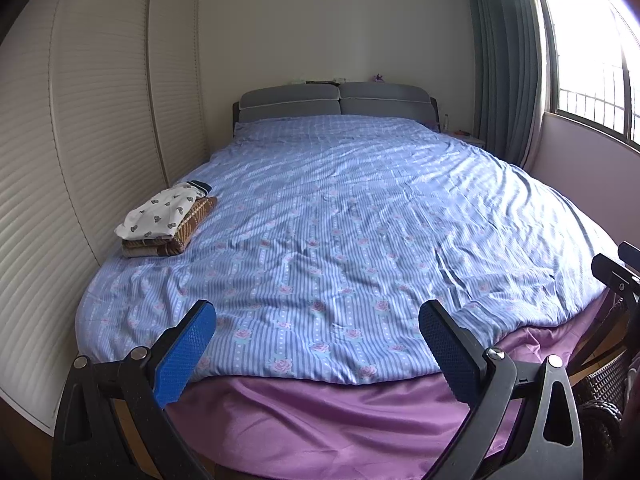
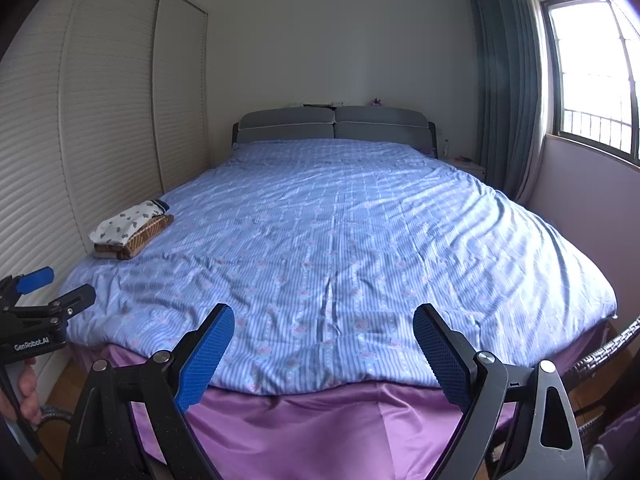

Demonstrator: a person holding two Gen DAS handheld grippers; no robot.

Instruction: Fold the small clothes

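A small pile of folded clothes (image 1: 168, 220) (image 2: 132, 232) lies at the left side of the bed: a white printed garment on top, a brown patterned one under it, a dark striped piece at its far end. My left gripper (image 1: 317, 308) hovers open over the foot of the bed, nothing between its blue pads. My right gripper (image 2: 324, 310) stands open the same way, empty. The pile is well ahead and to the left of both. In the right wrist view, the left gripper (image 2: 60, 286) shows at the left edge with a hand on its handle.
A blue striped floral duvet (image 1: 360, 220) covers the bed, with a purple sheet (image 1: 320, 416) hanging below its foot. Louvred wardrobe doors (image 1: 100, 120) run along the left. A window and grey curtains (image 1: 508, 60) stand at the right. A dark wicker chair or basket (image 1: 600, 384) sits at the lower right.
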